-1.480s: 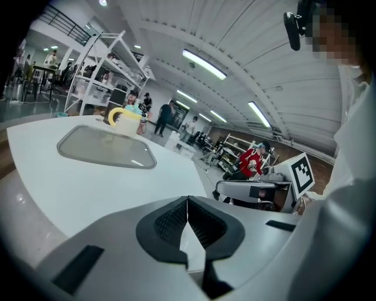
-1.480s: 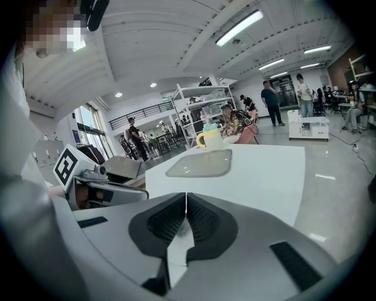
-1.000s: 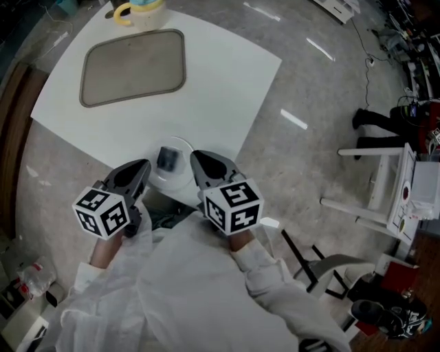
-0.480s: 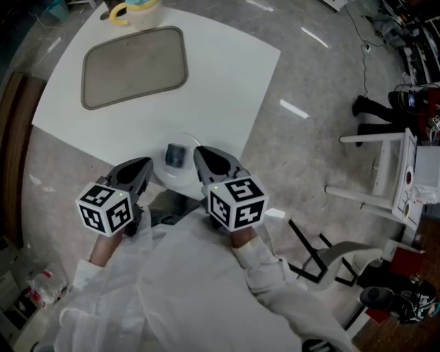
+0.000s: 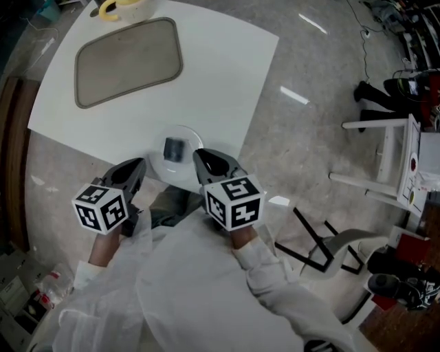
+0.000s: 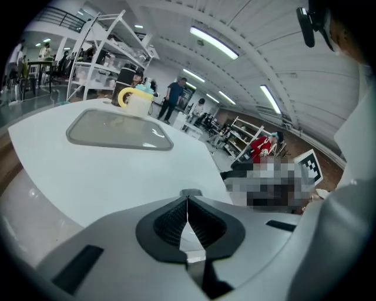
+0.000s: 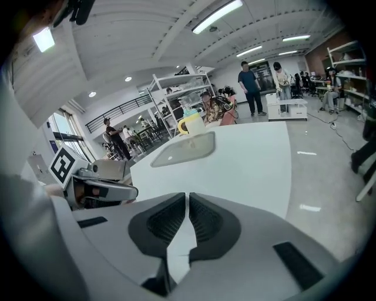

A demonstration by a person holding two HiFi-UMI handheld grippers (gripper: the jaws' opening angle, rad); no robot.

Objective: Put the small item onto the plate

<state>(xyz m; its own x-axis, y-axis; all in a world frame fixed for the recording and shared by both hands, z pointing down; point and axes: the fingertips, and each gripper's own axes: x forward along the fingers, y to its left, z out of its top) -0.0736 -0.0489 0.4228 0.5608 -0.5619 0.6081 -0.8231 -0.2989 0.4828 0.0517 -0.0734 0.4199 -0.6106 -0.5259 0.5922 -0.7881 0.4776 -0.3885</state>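
Head view looks steeply down on a white table [image 5: 227, 75] whose near edge carries a round white plate [image 5: 159, 173]. The item [image 5: 174, 149] – small, dark and boxy – lies on the plate, roughly at its middle, touched by neither tool. The left gripper [image 5: 139, 165] sits just off the plate's left side and the right gripper [image 5: 201, 157] just off its right side, so plate and item lie between the two tips. Both are held low near the table edge, each marker cube toward the person, whose white sleeves [image 5: 206, 282] fill the bottom of the frame.

At the table's far side lies a grey tray [image 5: 127, 60] with rounded corners, and beyond it stands a mug [image 5: 118, 7] with a yellow handle, just beside the tray's far edge.

Left gripper view shows the left gripper [image 6: 187, 200] clenched, its ribbed pads meeting at the tips with nothing between them; the tray [image 6: 120, 130] and mug [image 6: 136, 101] lie ahead across the bare tabletop. Right gripper view shows the right gripper [image 7: 187, 201] closed the same way – only a hairline gap, nothing gripped – with the tray [image 7: 183, 149] and mug [image 7: 191, 124] ahead and the left gripper [image 7: 97, 179] off to its left. People stand in the background of both gripper views.
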